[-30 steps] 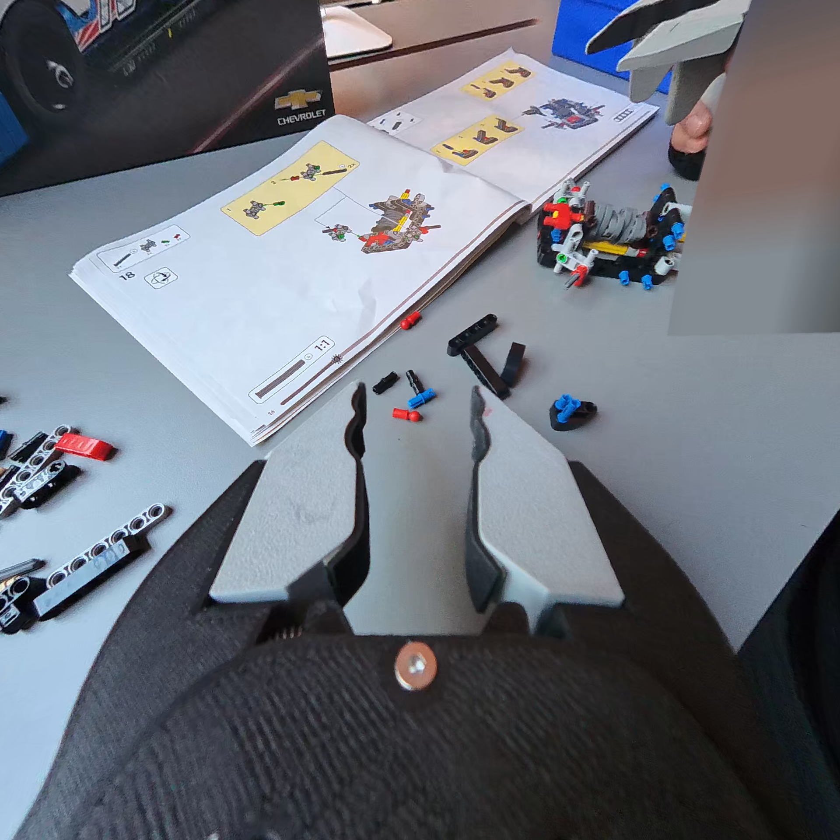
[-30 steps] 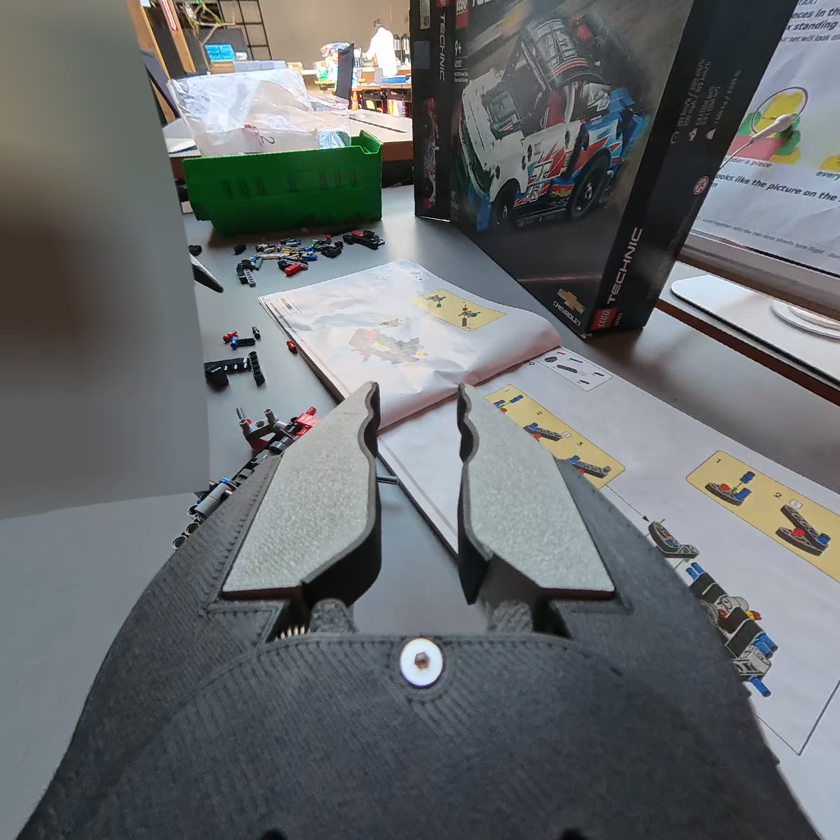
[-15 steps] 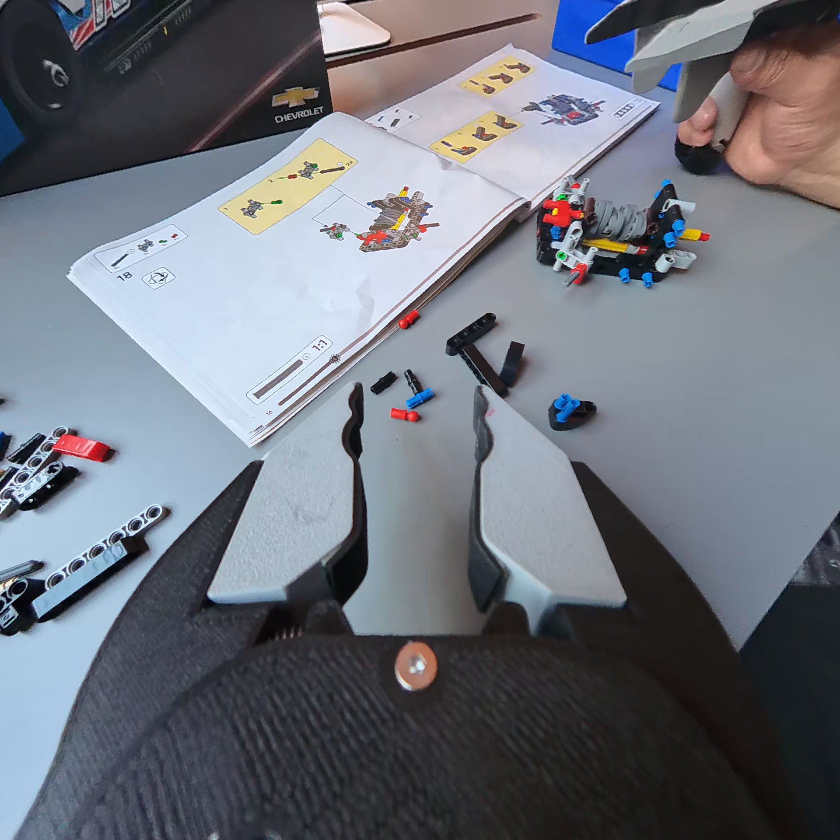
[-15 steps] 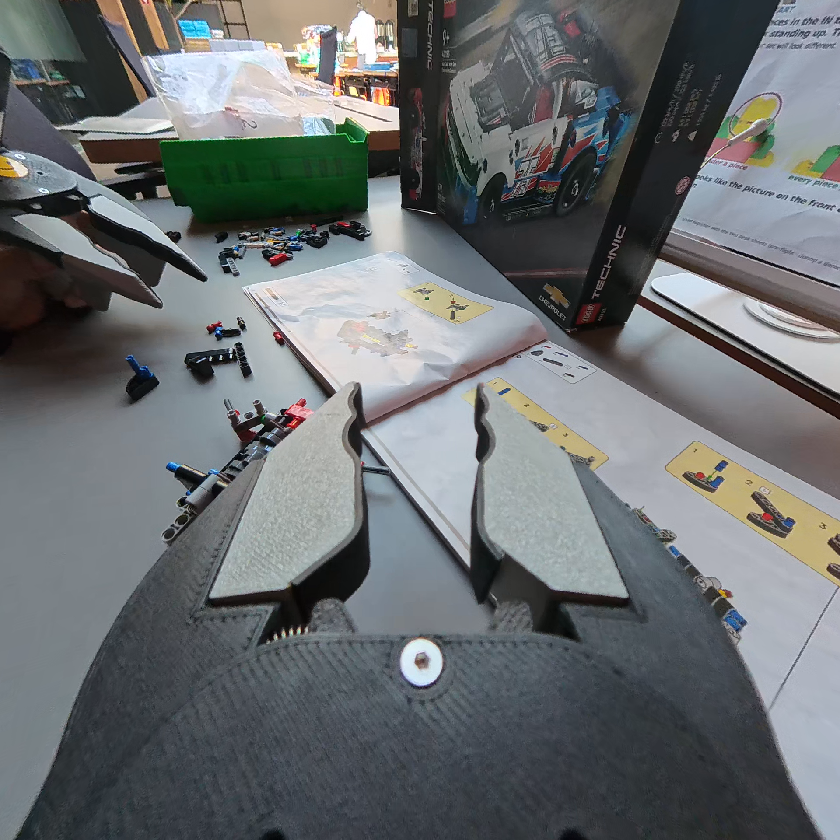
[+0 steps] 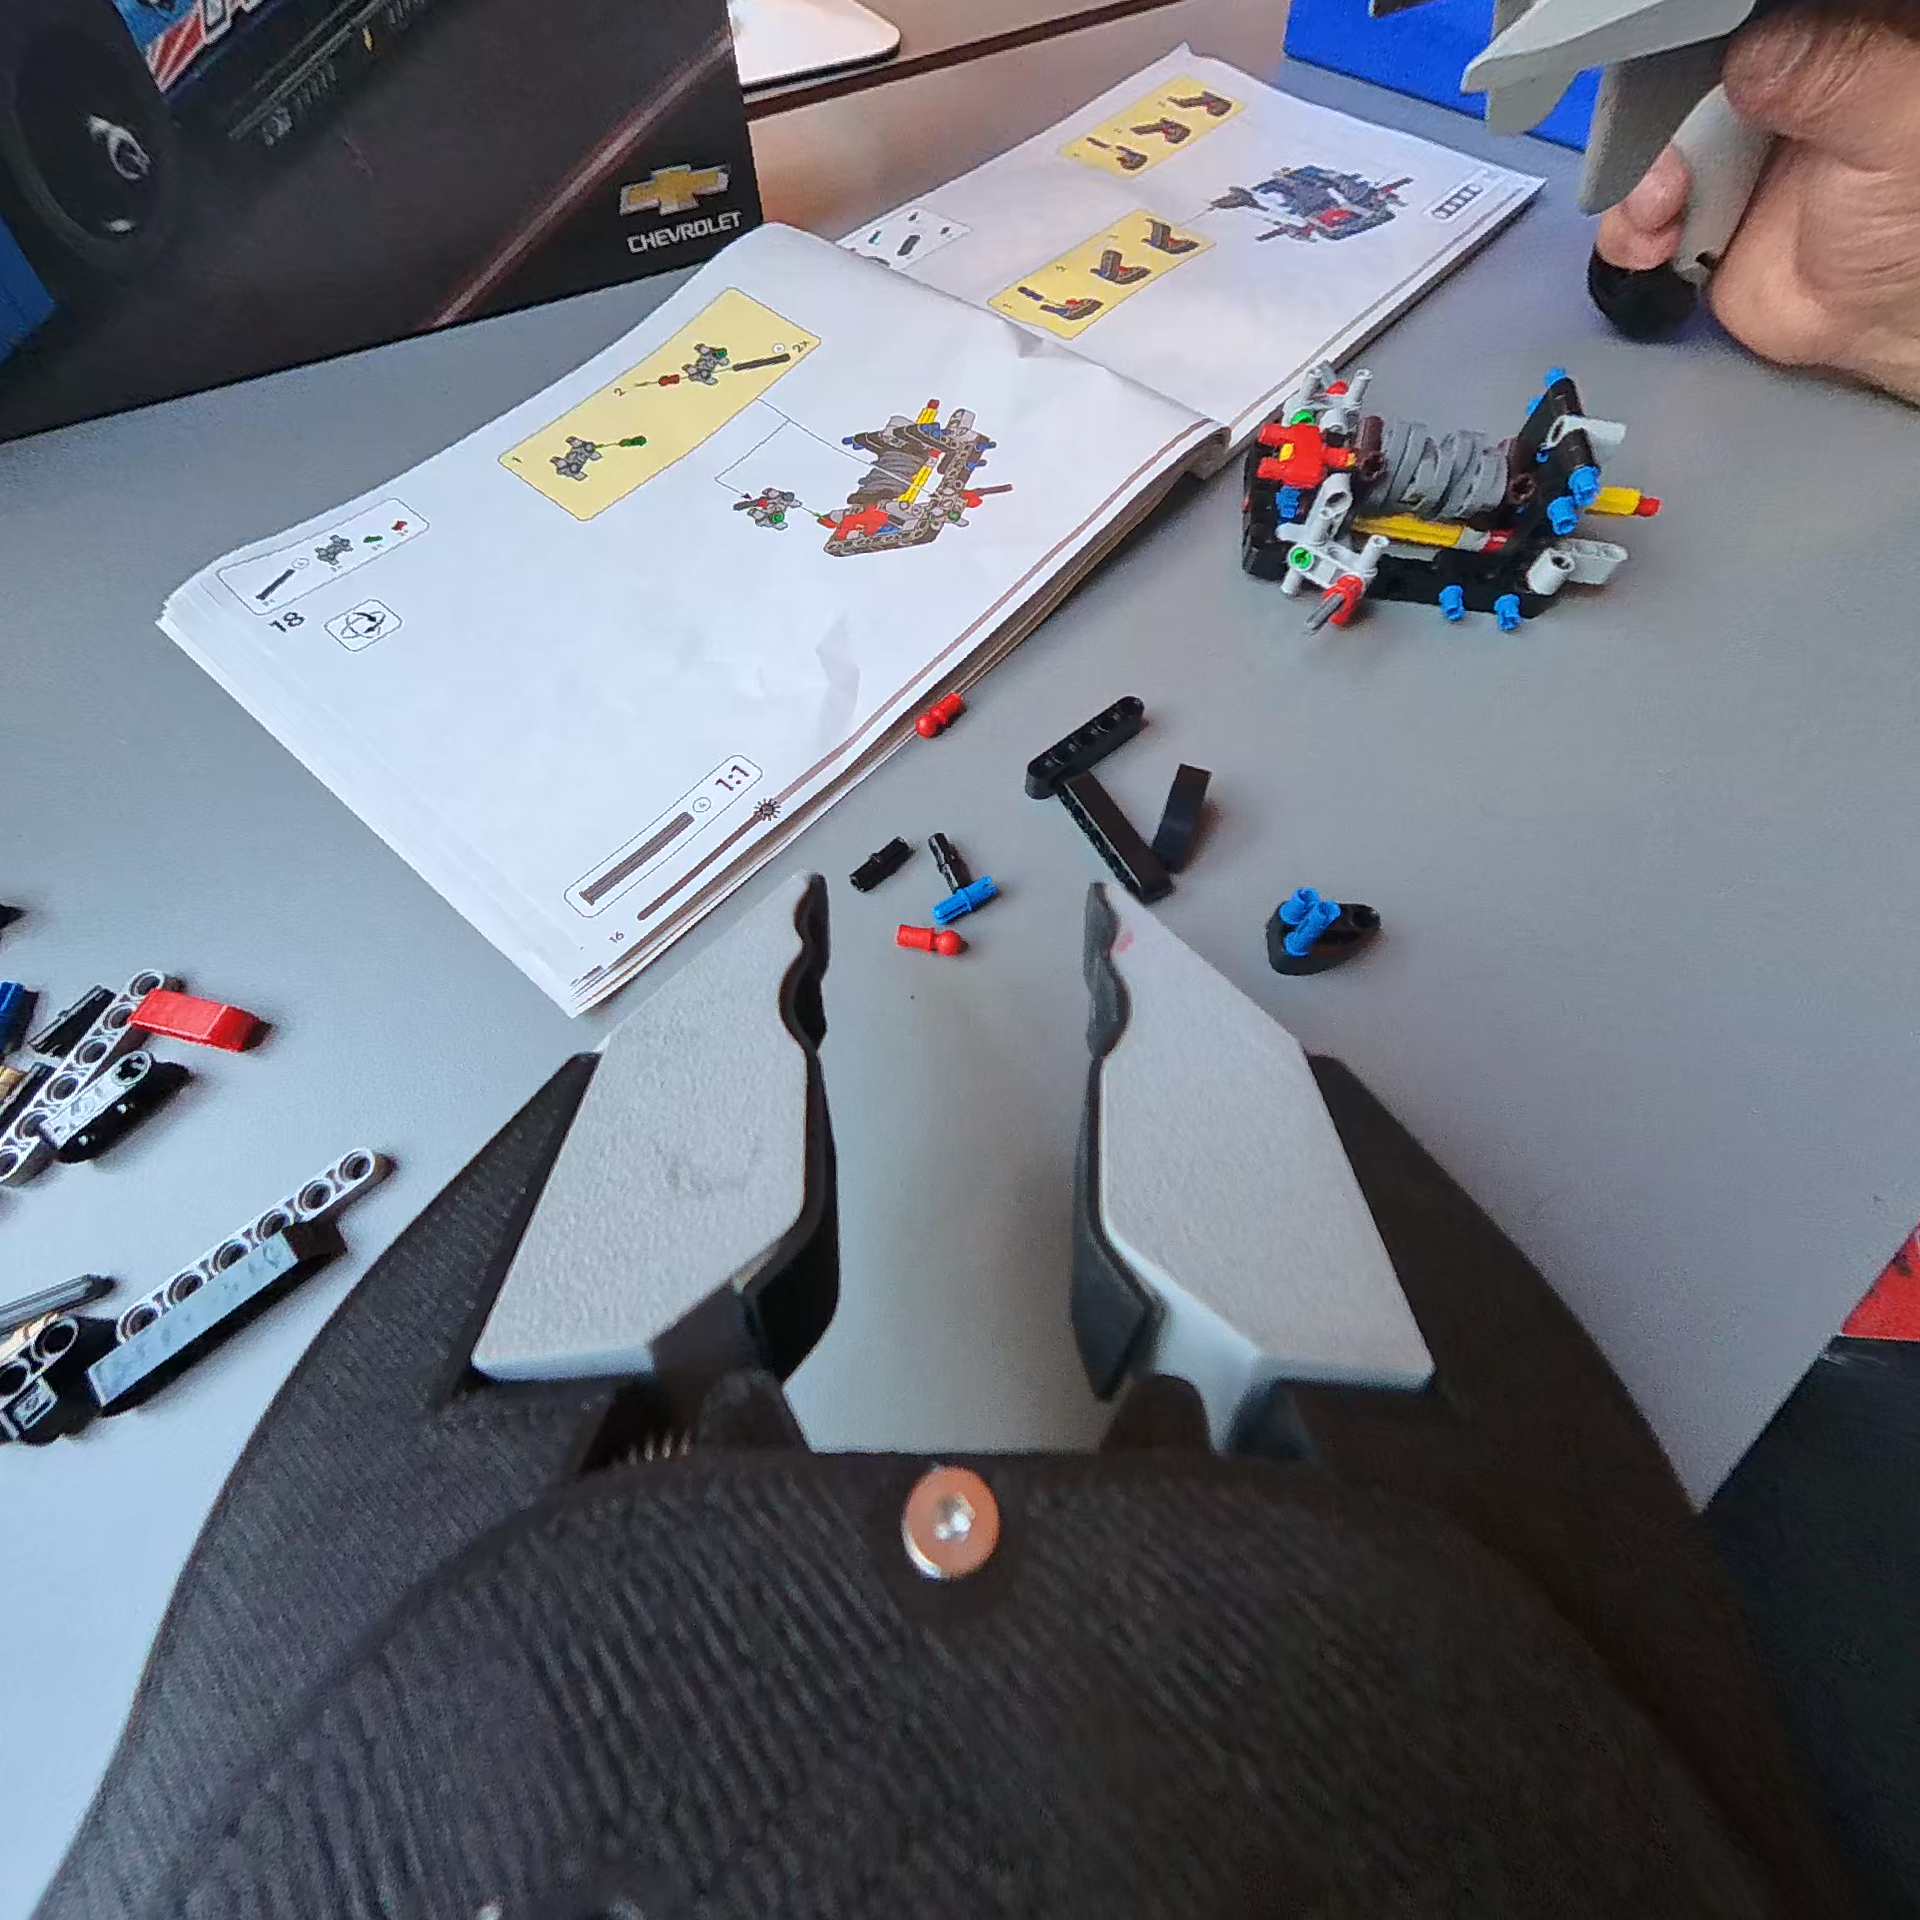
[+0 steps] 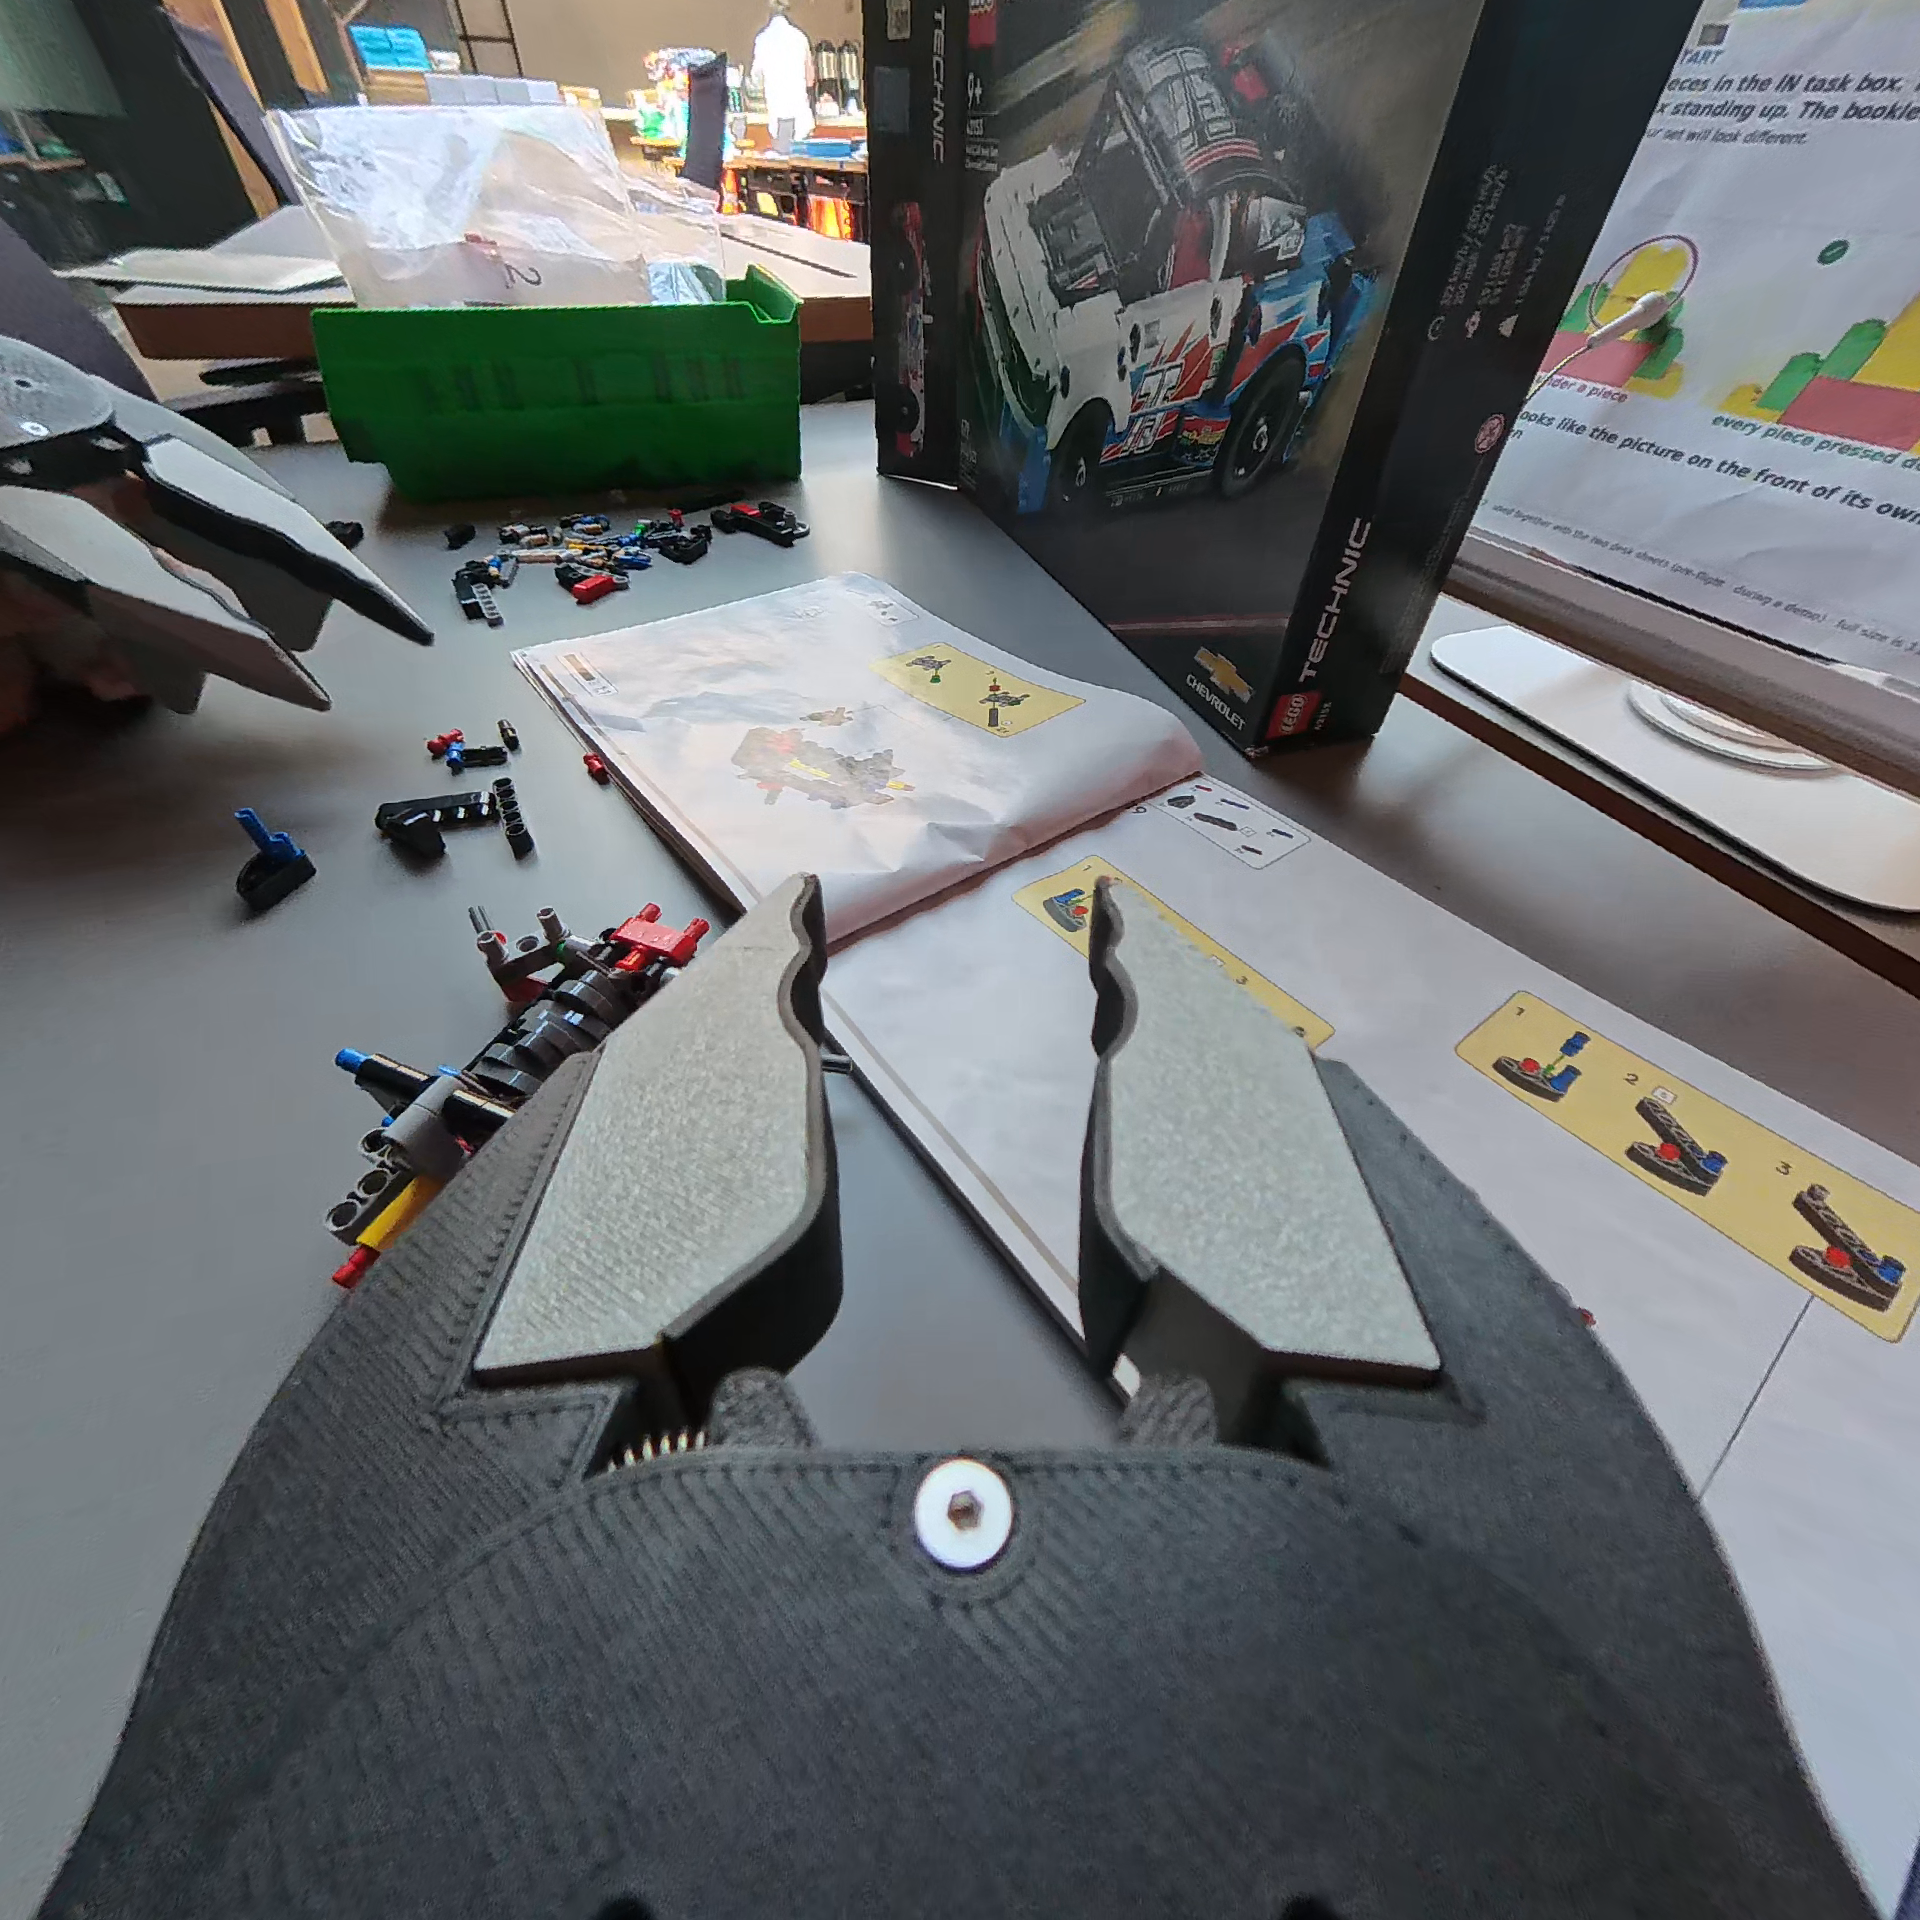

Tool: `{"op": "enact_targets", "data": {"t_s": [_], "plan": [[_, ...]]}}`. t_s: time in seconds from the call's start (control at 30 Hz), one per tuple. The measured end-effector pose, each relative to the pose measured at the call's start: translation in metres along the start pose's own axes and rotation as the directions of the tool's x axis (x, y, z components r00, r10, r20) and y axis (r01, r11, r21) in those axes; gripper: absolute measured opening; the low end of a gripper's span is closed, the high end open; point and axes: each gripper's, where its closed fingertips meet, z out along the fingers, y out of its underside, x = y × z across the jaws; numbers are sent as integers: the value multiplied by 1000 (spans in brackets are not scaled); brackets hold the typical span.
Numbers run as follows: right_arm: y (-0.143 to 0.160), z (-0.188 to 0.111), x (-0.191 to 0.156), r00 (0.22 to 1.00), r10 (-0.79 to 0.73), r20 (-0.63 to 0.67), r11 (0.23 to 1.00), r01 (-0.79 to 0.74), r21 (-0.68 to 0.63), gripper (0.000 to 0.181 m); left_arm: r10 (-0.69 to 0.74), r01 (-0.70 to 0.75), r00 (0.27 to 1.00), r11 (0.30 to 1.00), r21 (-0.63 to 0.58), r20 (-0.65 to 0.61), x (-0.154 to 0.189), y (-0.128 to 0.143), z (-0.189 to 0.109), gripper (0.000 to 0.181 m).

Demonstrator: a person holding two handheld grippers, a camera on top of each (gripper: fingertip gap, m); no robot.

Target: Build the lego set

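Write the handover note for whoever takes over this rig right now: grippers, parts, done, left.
Left gripper: open, empty, above the grey table, over the small loose red, blue and black pins.
Right gripper: open, empty, above the open white instruction booklet.
Multicoloured part-built chassis: on the table beside the booklet.
Loose black beams and black piece with blue pins: beyond the left gripper's fingers.
Grey and black spare beams: far left.
Done: chassis core. Left: everything else.
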Motion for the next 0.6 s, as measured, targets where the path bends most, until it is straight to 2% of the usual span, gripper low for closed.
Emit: {"op": "enact_targets", "data": {"t_s": [0.2, 0.37, 0.6], "plan": [[1, 3, -4, 1000, 2, 27, 1000, -2, -5, 45, 12, -12, 1000, 999, -46, -8, 2, 5, 4, 33], [3, 8, -9, 998, 6, 58, 1000, -5, -18, 44, -45, 44, 999, 994, -102, -5, 0, 13, 7, 25], [2, 11, -18, 996, 2, 93, 1000, 0, -22, 42, -72, 68, 997, 969, -236, -10, -4, 22, 9, 22]]}}
